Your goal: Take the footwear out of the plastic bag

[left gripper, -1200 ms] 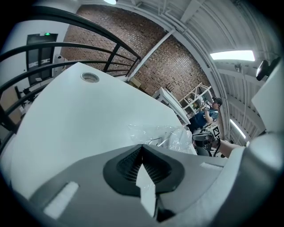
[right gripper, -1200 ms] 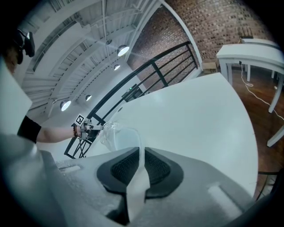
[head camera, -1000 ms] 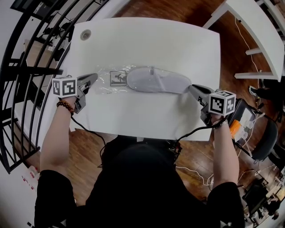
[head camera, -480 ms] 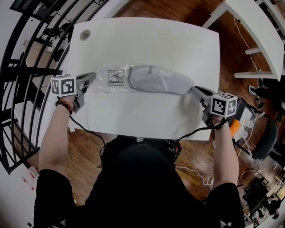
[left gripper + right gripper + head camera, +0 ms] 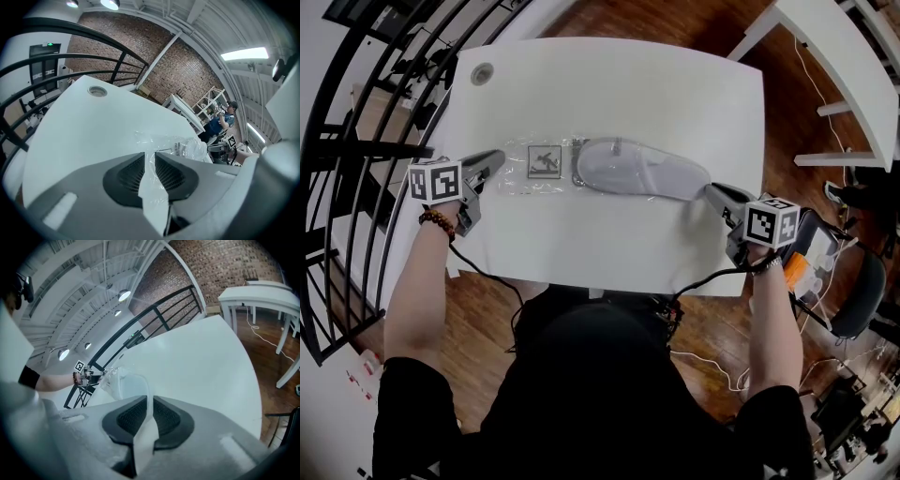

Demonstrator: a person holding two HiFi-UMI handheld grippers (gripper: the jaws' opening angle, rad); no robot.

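1. Head view: a pale grey slipper (image 5: 637,171) lies on the white desk (image 5: 609,84), with its left end inside a clear plastic bag (image 5: 530,178). The left hand-held gripper (image 5: 497,159) is at the bag's end, left of the slipper. The right hand-held gripper (image 5: 711,190) meets the slipper's right end.
2. Left gripper view: the jaws are slightly spread, having just been opening, with bag film loose between them.
3. Right gripper view: the jaws pinch the slipper's pale edge.

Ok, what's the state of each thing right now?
Plastic bag: crumpled flat on table.
Slipper: left end inside bag, rest out.
Left tongs: have just been opening, bag film slack between them.
Right tongs: shut on slipper's right end.
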